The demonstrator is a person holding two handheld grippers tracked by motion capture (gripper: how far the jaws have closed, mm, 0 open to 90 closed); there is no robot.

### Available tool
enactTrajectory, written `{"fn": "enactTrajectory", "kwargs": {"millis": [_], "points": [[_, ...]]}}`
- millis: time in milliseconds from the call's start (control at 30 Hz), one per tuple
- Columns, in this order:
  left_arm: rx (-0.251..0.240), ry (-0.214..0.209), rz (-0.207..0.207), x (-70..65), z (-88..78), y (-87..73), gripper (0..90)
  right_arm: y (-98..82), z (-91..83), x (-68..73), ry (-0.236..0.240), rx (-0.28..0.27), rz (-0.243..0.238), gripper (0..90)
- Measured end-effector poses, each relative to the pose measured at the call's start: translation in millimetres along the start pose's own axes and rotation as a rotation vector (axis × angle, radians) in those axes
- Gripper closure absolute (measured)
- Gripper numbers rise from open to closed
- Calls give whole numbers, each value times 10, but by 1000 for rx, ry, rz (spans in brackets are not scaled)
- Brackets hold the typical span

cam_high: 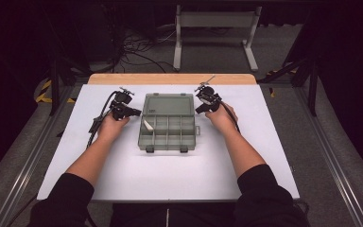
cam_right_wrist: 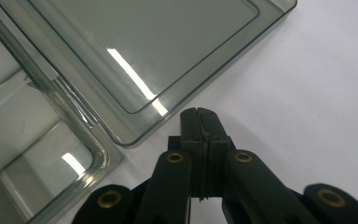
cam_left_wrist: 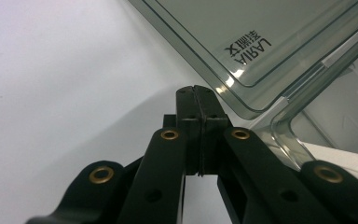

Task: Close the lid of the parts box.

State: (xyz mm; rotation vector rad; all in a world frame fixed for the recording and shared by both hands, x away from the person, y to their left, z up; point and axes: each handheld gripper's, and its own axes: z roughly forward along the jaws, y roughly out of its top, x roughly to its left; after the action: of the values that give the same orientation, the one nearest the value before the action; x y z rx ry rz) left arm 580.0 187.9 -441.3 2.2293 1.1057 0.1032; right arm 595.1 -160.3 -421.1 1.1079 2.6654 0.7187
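A clear grey plastic compartment box lies open in the middle of the white table top, its lid folded flat toward the far side. A small white piece rests in a left compartment. My left gripper sits just left of the lid, jaws pressed together with nothing between them. In the left gripper view the tips stop just short of the lid corner. My right gripper sits just right of the lid, shut and empty. In the right gripper view its tips lie close beside the lid edge.
The white board covers a wooden table whose far edge shows. Both forearms rest on the board beside the box. Cables and a white stand are on the floor beyond.
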Motion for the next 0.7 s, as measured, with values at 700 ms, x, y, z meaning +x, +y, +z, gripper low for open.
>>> {"fn": "enactTrajectory", "kwargs": {"millis": [700], "points": [[19,2,9,-9,62,13,897,-3,78,1,1,23,1,900]]}}
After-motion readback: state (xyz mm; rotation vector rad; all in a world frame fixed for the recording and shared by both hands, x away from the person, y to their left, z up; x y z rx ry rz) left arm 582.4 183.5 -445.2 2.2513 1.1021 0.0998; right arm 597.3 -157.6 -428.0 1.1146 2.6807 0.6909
